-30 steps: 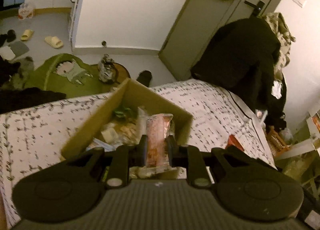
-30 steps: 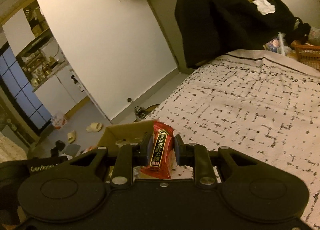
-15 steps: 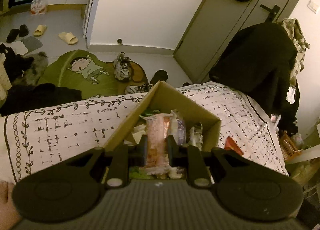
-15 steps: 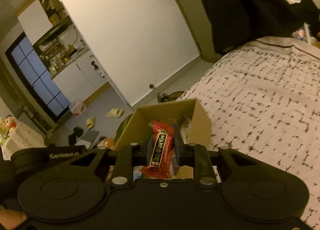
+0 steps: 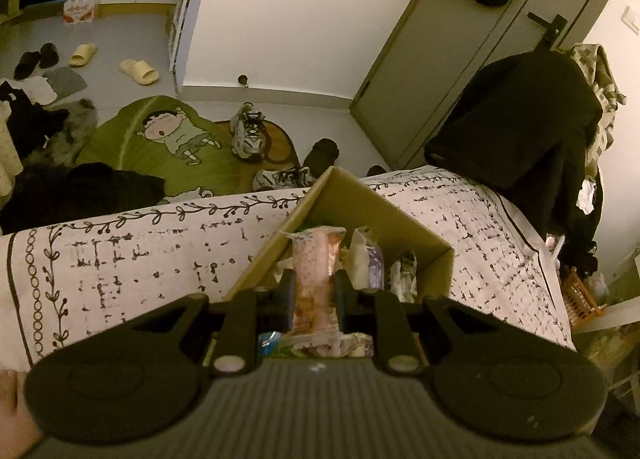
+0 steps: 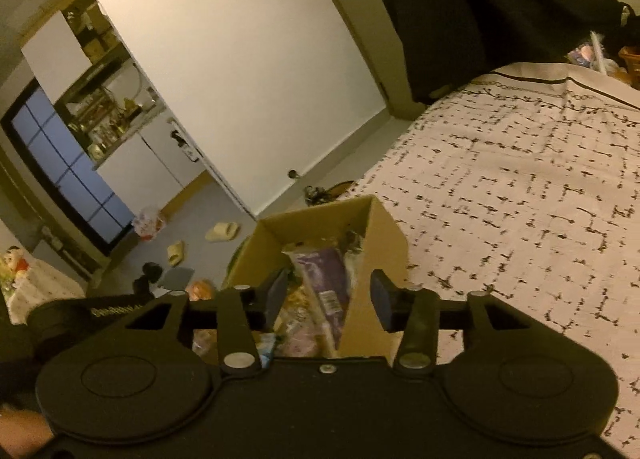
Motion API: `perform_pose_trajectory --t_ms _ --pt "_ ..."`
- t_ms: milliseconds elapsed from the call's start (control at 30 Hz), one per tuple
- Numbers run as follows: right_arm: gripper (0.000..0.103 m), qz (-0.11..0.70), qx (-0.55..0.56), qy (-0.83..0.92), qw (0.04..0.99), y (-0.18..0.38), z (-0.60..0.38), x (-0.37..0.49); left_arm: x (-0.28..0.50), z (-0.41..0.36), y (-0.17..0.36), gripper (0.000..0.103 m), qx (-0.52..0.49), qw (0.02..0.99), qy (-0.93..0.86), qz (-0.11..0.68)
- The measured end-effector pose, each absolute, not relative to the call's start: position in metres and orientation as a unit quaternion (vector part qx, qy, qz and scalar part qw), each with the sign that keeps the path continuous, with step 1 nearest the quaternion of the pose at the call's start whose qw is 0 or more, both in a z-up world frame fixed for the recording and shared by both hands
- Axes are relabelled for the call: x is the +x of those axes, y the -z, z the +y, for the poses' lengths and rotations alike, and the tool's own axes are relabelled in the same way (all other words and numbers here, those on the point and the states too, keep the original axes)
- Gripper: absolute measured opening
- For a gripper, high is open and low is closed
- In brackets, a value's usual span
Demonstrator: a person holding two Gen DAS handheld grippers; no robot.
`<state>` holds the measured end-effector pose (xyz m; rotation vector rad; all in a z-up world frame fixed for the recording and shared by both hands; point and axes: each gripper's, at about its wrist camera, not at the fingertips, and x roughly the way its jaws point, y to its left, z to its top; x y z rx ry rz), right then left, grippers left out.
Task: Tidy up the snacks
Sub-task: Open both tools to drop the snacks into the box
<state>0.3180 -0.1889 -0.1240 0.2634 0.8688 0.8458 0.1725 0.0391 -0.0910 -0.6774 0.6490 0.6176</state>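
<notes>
A cardboard box (image 5: 360, 203) of snacks stands on the patterned bed. My left gripper (image 5: 313, 291) is shut on a pink, clear-wrapped snack pack (image 5: 314, 271) and holds it upright over the box's near side. In the right wrist view the box (image 6: 384, 235) sits just ahead. My right gripper (image 6: 328, 295) is open and empty above the box, its right finger outside the box wall. A purple packet (image 6: 324, 275) lies in the box between the fingers. The red snack is not visible.
The bed cover (image 6: 520, 187) spreads to the right of the box. A dark coat (image 5: 520, 123) hangs at the bed's far end. Shoes (image 5: 248, 135) and a green rug (image 5: 160, 139) lie on the floor beyond the bed. An orange basket (image 5: 580, 299) stands at the right.
My right gripper has opened and the red snack it held is gone from its jaws. Both grippers moved closer over the box. The left one still holds the pink pack.
</notes>
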Motion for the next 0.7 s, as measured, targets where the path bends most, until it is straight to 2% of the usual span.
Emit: perform_pose_trajectory --t_ms 233,467,600,700 --pt "0.062 0.397 0.106 -0.39 0.824 0.122 -0.187 0.314 0.188 0.04 0.089 0.018 -0.316 0.853 -0.281 0.305" --pt "0.063 0.399 0.111 -0.383 0.826 0.123 -0.19 0.32 0.206 0.043 0.082 0.025 -0.294 0.867 -0.275 0.294" --pt "0.065 0.403 0.112 -0.384 0.823 0.124 -0.191 0.321 0.198 0.044 0.078 0.044 -0.3 0.859 -0.291 0.296" --pt "0.069 0.407 0.109 -0.387 0.82 0.125 -0.189 0.32 0.19 0.043 0.075 0.055 -0.294 0.857 -0.3 0.297"
